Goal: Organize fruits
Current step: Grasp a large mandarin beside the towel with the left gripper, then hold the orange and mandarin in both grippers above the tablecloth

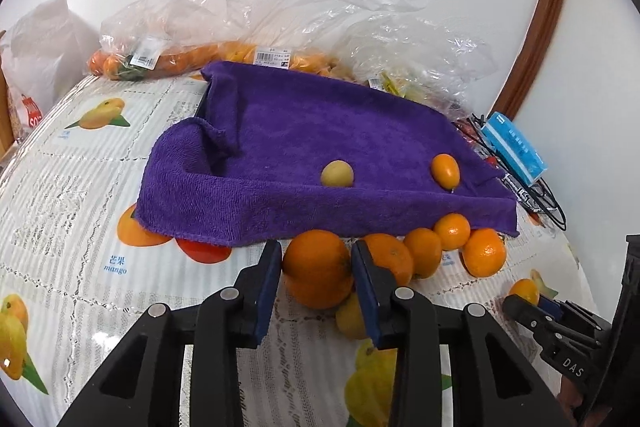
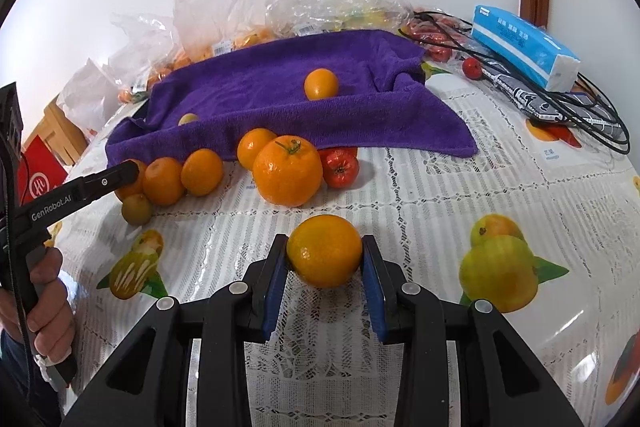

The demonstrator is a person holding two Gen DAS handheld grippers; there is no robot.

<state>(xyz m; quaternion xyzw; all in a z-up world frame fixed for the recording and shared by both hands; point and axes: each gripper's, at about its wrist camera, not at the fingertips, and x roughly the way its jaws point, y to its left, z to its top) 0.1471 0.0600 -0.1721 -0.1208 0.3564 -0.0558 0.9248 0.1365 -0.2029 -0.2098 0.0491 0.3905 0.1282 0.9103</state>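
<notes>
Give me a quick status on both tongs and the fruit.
Left tongs clamped on an orange. Right tongs clamped on a mandarin. Two fruits on purple towel. Path clear.

Both views are bright and evenly lit, in soft, diffuse light. Fruit beyond the jaws casts only faint shadows on the glossy desk covering [image 2: 460, 179], which shows pale glare just ahead of the jaws. Heavy fisheye distortion bows the desk and blackens the corners. Focus is sharp centrally, slightly soft toward the edges, with no motion blur.
</notes>
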